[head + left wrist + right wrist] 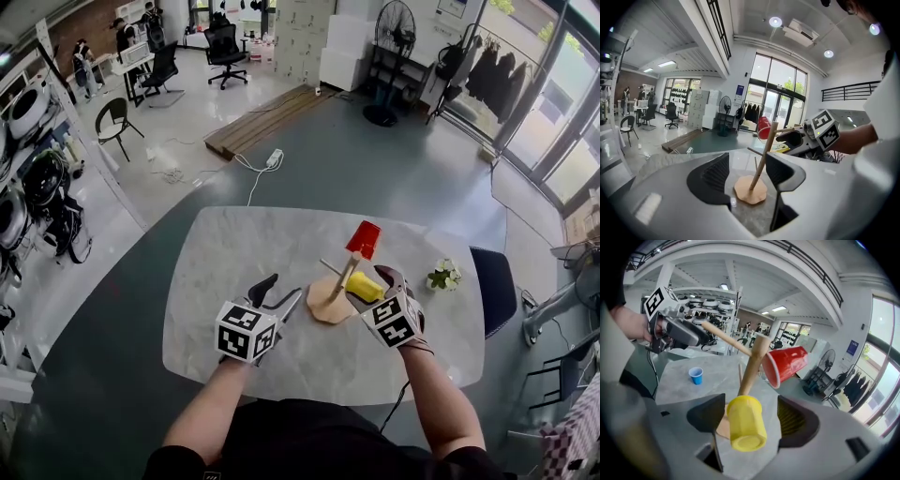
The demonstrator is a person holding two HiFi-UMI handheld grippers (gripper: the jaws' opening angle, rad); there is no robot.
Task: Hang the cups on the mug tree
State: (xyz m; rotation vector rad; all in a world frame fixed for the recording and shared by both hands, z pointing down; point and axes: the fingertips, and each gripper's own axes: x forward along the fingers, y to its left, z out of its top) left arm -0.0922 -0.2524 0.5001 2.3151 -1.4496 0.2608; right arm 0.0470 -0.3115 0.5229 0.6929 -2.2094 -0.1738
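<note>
Marble worktop (234,253) is carrying the tree (328,302) near its middle in the head view, with the stem rising toward 1 o'clock. The red cup (364,239) is hanging at the stem's top. The yellow cup (364,286) is sitting at 2 o'clock from the base, nearly level, with its long axis running from 10 to 4 o'clock and its mouth toward the stem. The right hand-held gripper (377,283) is reaching around it from 4 o'clock, probably so that the mouth is going over a peg. The left hand-held gripper (281,292) is waiting at 9 o'clock from the base, likely to steady the tree.

In the left gripper view the jaws are standing wide and gripping nothing. The stem is showing between them but beyond the tips.

In the right gripper view the yellow cup is lying between the jaws, base facing the camera and mouth pointing away toward the stem at 12 o'clock. A gap is showing beside the right pad, so the jaws are sitting apart rather than squeezing, and the cup seems to be resting on a peg. The red cup is lying on its side at 1 o'clock, mouth toward the stem. A blue cup (696,375) is standing upright on the worktop at 10 o'clock, not yet hung.
</note>
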